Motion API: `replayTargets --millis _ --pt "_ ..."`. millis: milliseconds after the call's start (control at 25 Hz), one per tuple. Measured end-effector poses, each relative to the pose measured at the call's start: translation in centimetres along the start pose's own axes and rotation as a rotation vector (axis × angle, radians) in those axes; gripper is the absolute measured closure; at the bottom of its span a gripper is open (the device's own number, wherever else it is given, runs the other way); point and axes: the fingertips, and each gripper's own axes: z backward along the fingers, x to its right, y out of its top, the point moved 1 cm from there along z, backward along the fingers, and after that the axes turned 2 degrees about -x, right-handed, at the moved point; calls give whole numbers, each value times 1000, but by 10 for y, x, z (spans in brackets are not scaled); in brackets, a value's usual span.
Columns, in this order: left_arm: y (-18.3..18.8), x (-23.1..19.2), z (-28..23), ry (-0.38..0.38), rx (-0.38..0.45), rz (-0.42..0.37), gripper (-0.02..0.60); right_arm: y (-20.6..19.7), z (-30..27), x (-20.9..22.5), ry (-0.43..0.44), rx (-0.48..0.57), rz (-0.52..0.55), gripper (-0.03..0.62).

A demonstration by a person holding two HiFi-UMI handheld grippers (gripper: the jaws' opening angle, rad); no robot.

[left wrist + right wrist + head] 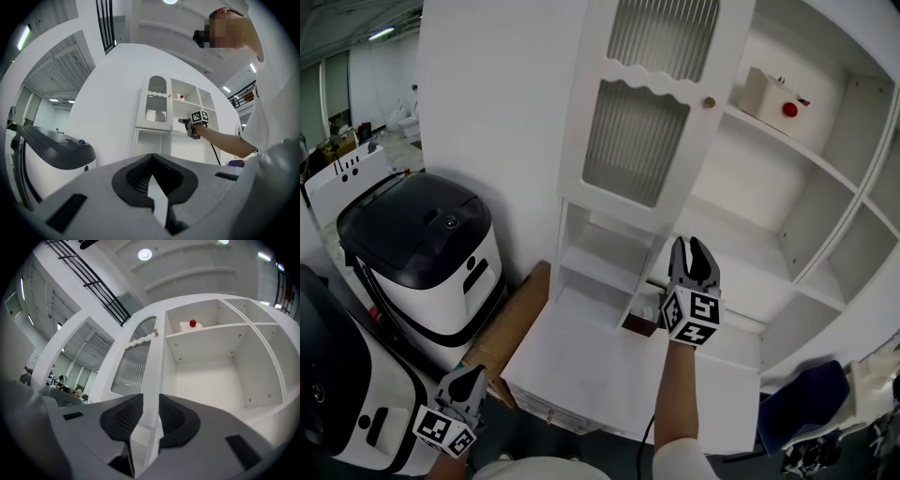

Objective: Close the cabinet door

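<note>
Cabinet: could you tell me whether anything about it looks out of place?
Only the door: it stands swung open from the cabinet, its free edge between the right gripper's jaws. Nothing else looks odd.

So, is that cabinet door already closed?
No, the cabinet door stands swung open, with the shelves exposed beside it.

A white wall [487, 84] backs a black-lidded white machine [422, 234]; a round ceiling light [145, 254] glows overhead.
</note>
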Motion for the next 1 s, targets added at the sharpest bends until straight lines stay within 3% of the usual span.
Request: replayTargets --millis 280,400,720,1000 --pt "0 -7 3 -55 11 12 578 -24 27 8 -92 -85 19 586" --pt "0 -13 8 -67 7 17 578 -25 35 11 -124 -93 28 595" --pt "4 -28 13 -96 13 21 578 26 74 -22 -85 23 66 597" --pt "12 -42 14 -109 31 16 578 31 132 -59 -42 56 49 595"
